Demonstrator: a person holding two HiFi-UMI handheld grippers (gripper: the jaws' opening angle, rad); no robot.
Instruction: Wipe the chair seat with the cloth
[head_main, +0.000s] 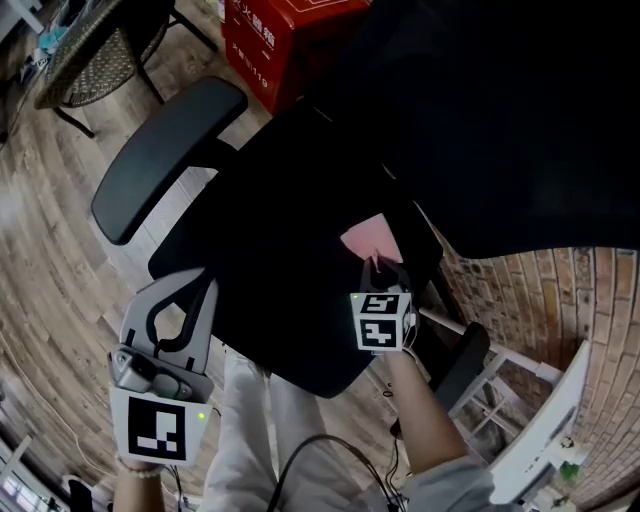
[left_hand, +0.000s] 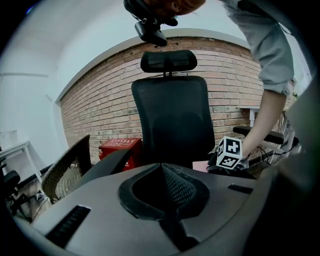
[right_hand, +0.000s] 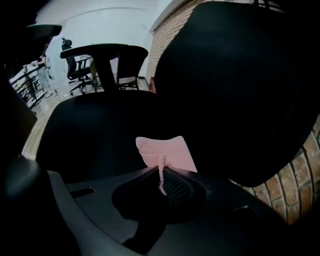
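A: Tool status?

B: Left tool (head_main: 192, 285) has its jaws together with nothing in them. It hangs off the front-left edge of the chair seat (head_main: 280, 250), over the floor. Right tool (head_main: 378, 268) is clamped on a raised fold of the pink cloth (head_main: 366, 240). The rest of the cloth lies flat on the seat, rear right, just short of the backrest (head_main: 500, 120).

A: How to wipe it well?

B: My read: drop the right tool lower so the cloth's face presses on the seat, not just the pinched edge. Then long overlapping passes, back to front. Only 1 small patch is under the cloth, so most of the seat looks undone.

A: Anything in the way?

B: The backrest leans over the rear strip, so go in low there. 2 armrests bound the sides — left armrest (head_main: 165, 155) and right armrest (head_main: 462, 362). Watch the tool body near the right one. Farther off are a red box (head_main: 290, 40) behind the chair, a wicker chair (head_main: 90, 55) and a brick wall (left_hand: 100, 110). None of them touch the seat.
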